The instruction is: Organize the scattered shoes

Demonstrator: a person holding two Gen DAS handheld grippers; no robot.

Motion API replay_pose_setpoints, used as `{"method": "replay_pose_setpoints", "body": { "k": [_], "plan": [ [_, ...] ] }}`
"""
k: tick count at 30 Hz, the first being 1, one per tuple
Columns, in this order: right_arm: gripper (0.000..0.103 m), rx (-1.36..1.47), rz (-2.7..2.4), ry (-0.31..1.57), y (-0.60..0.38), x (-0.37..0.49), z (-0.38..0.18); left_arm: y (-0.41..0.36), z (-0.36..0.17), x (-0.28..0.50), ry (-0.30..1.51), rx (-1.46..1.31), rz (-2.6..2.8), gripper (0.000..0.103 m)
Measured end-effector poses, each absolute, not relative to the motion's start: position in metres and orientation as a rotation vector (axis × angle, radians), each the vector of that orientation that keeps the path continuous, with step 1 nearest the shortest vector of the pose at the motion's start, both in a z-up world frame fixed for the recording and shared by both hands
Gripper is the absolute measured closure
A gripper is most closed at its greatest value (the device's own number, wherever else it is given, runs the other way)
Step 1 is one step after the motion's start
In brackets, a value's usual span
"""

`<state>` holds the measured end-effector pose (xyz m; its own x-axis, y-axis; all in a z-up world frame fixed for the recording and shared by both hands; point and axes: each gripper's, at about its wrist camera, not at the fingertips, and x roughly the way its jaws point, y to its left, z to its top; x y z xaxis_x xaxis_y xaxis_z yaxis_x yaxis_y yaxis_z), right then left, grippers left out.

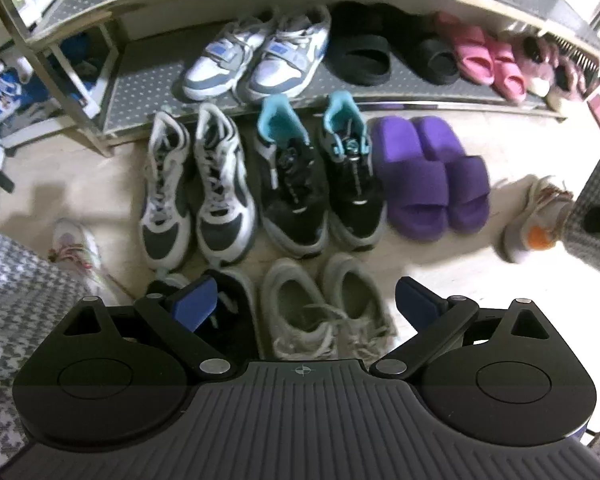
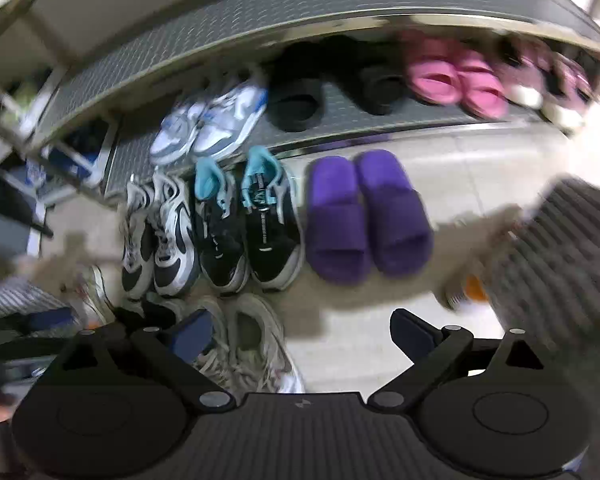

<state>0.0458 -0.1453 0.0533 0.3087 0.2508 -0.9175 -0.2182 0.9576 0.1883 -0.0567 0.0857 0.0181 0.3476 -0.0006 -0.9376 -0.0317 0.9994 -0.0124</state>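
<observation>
Pale floor (image 1: pixel 420 264), shoes mostly paired; both grippers' fingers (image 1: pixel 196 306) spread, empty, so best straddle the beige sneakers (image 1: pixel 324 312) squarely before closing.

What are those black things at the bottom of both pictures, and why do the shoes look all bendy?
Those black things are grabbers that a person holds, one in each hand. Each has a little camera looking along its two blue-tipped fingers. One picture is from the left gripper, the other from the right gripper. The lens is very wide, so straight things look curved.

Both grabbers are open and hold nothing.

On the floor sit pairs in rows: grey-white sneakers, black sneakers with teal lining, purple slippers and beige sneakers. The low shoe rack holds blue-white sneakers, black slippers and pink slippers.

The right picture is blurry.
</observation>
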Motion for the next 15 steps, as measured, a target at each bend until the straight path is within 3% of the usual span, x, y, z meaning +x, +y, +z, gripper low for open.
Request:
{"method": "replay_pose_setpoints", "body": {
  "k": [5, 15],
  "plan": [
    [0.006, 0.015, 0.397, 1.106, -0.140, 0.068, 0.048, 0.075, 0.023, -0.060, 1.190, 0.001, 0.030, 0.004],
    [0.006, 0.122, 0.209, 1.217, -0.165, 0.089, 0.013, 0.060, -0.010, -0.029, 1.220, 0.009, -0.029, 0.004]
  ]
}}
